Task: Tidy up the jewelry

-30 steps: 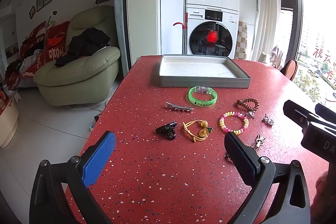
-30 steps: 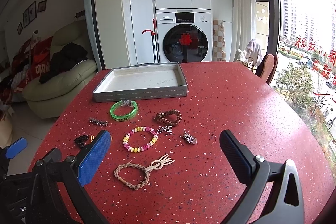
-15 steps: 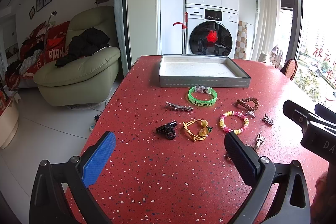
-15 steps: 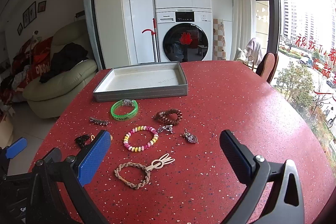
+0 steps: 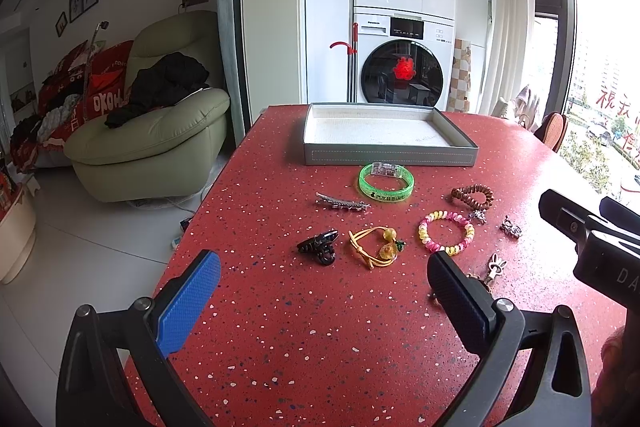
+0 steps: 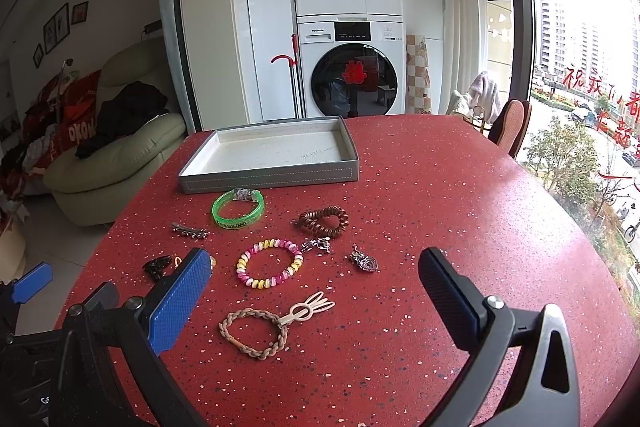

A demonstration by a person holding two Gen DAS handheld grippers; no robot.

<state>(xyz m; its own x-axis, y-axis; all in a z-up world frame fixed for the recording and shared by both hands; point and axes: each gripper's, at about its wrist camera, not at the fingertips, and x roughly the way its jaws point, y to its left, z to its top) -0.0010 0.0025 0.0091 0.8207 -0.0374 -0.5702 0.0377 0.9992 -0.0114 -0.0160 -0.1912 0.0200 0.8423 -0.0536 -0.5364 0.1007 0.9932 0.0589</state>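
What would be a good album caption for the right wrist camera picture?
Open right gripper above bracelets and clips scattered on a red speckled table, with the grey tray waiting behind them.

Red white-speckled table (image 6: 440,187), grey tray (image 6: 272,179), green bangle (image 6: 238,207), and pink-and-yellow beaded bracelet (image 6: 269,263).

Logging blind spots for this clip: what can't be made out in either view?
- Braided bracelet: left wrist view, mostly hidden behind the left gripper's black finger.
- Yellow cord bracelet: right wrist view, mostly behind the right gripper's blue finger.
- Green bangle lettering: too small.
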